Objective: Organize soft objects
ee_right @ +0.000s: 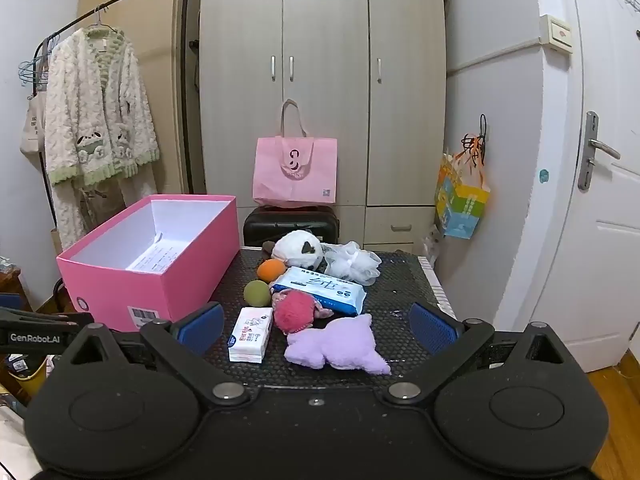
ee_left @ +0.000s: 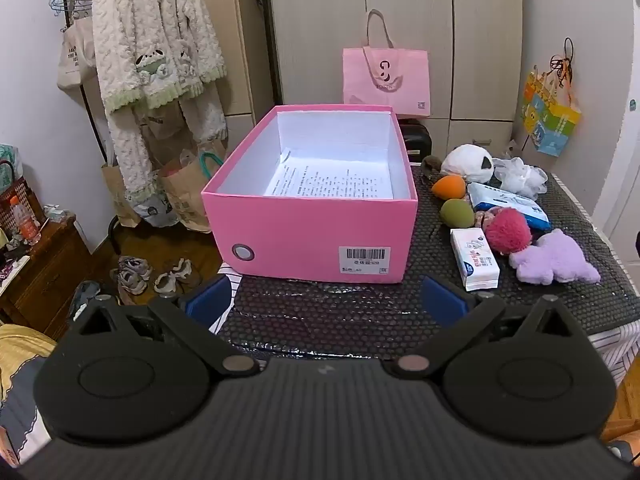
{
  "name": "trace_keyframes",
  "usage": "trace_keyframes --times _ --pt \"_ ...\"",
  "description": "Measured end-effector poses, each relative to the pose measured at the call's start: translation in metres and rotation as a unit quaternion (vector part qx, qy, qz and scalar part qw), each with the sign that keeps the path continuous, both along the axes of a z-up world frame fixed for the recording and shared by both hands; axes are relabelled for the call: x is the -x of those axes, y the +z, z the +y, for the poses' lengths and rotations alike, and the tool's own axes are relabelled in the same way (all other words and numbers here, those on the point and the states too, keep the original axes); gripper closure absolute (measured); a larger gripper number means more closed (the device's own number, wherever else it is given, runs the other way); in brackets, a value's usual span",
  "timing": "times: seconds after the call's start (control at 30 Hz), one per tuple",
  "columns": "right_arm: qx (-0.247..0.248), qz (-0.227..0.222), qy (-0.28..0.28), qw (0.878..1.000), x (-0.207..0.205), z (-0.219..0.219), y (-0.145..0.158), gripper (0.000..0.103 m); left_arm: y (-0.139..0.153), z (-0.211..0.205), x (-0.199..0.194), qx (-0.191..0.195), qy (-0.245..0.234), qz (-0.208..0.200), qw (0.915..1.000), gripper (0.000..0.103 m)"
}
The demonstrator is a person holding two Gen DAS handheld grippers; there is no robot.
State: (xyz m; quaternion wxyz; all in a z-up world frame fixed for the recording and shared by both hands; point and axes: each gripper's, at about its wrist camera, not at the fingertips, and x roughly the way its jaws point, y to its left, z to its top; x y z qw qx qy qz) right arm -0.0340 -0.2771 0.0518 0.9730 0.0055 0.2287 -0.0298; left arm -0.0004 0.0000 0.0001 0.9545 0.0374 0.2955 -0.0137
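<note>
**A:** Pink cardboard box [ee_left: 310,224] sits lidless at the centre of the left wrist view, on a dark, bubble-textured tabletop [ee_left: 320,312]. Only a printed sheet lies inside it.

**B:** Where are the soft things?

**A:** Clustered at centre right of that view, beside the box but outside it: a purple plush [ee_right: 340,346], a pink pom-pom [ee_right: 294,312], a green ball [ee_right: 257,293], an orange ball [ee_right: 271,269], a white plush with dark patches [ee_right: 298,249], a white mesh sponge [ee_right: 352,262], a wipes pack [ee_right: 320,289] and a small tissue pack [ee_right: 250,334].

**B:** So which step is this?

**A:** Judging by the bare box, sorting has not begun; this looks like the approach.

**B:** And the tools?

**A:** The left hand-held gripper [ee_left: 326,300] tilts downward toward the box front, jaws spread wide, nothing between them. The right hand-held gripper [ee_right: 316,330] also tilts down, released, framing the purple plush and tissue pack without touching either.

**B:** What does the next move call for?

**A:** Probably lowering the right one over the nearest plush and pinching gently, since it will squash.
</note>
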Motion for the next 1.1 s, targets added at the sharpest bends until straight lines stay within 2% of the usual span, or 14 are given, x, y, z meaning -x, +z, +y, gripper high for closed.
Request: trace_keyframes --times 0.23,0.37,0.67,0.93,1.1 --pt "0.004 -0.002 0.000 1.000 0.002 -0.001 -0.001 0.002 0.000 -0.002 0.000 -0.001 -0.006 0.001 1.0000 0.000" --pt "0.005 -0.003 -0.003 1.000 0.001 0.001 -0.004 0.002 0.001 0.001 0.004 0.023 -0.018 0.001 0.9996 0.000" --pt "0.010 -0.003 -0.005 1.000 0.006 -0.003 -0.003 0.002 0.001 0.004 0.009 0.031 -0.014 -0.014 0.9993 0.001" --pt "0.004 0.000 -0.001 1.000 0.007 -0.008 -0.007 0.002 0.001 0.006 0.013 0.028 -0.010 -0.014 0.9995 0.000" --pt "-0.005 -0.004 0.010 1.000 0.008 -0.009 -0.008 0.002 -0.001 0.002 0.015 0.013 -0.015 -0.021 0.9996 0.000"
